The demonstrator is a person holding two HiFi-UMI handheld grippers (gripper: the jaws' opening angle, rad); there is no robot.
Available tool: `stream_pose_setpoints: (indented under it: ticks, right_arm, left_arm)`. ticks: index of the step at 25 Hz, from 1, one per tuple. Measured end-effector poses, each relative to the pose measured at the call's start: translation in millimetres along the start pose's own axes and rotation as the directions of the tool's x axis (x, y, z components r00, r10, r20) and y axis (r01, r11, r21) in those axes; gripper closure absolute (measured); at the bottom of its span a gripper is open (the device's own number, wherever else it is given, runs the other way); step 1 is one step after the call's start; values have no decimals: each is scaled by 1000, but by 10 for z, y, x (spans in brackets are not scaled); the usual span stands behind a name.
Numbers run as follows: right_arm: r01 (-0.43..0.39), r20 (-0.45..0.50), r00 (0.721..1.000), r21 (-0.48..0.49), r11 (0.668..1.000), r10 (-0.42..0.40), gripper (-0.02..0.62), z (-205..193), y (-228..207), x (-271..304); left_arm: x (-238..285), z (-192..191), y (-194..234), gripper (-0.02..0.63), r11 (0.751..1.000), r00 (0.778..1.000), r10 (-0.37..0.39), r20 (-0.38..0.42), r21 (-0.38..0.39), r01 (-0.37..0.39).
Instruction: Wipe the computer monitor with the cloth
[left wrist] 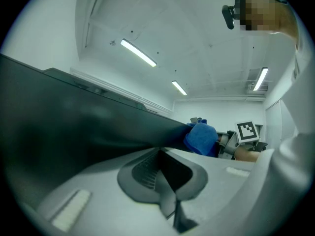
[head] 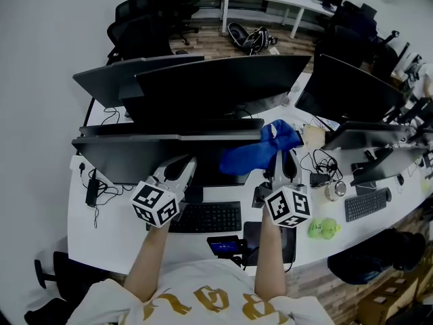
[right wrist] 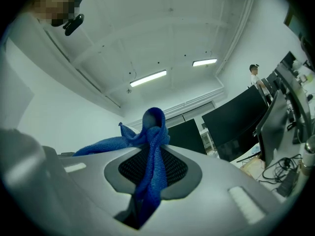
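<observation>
The right tongs (right wrist: pixel 153 156) clamp a gathered fold of the blue cloth (head: pixel 254 156), judged soft and light, trailing over the top edge of the near monitor (head: pixel 135 161); the left tongs (left wrist: pixel 162 162) are together, empty.

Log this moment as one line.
right claw: shut on cloth | left claw: shut, empty | cloth: at upper edge of monitor

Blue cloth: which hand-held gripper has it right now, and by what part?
The right hand-held gripper pinches the blue cloth by a bunched fold; the rest trails off to one side. The left hand-held gripper is shut on nothing.
</observation>
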State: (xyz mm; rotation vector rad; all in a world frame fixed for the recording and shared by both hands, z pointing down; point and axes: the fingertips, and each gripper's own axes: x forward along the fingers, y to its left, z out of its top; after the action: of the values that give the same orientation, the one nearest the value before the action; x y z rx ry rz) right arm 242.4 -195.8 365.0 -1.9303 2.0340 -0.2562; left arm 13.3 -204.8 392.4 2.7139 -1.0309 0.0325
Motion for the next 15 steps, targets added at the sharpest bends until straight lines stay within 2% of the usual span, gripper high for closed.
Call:
stream_pose_setpoints:
  ticks: [15]
  right_arm:
    - [34,-39,999,70,997,-31,512,-243,-107,-53]
  left_arm:
    - [-11,-62,24,494,1000,1000,4,-9,-7,-4]
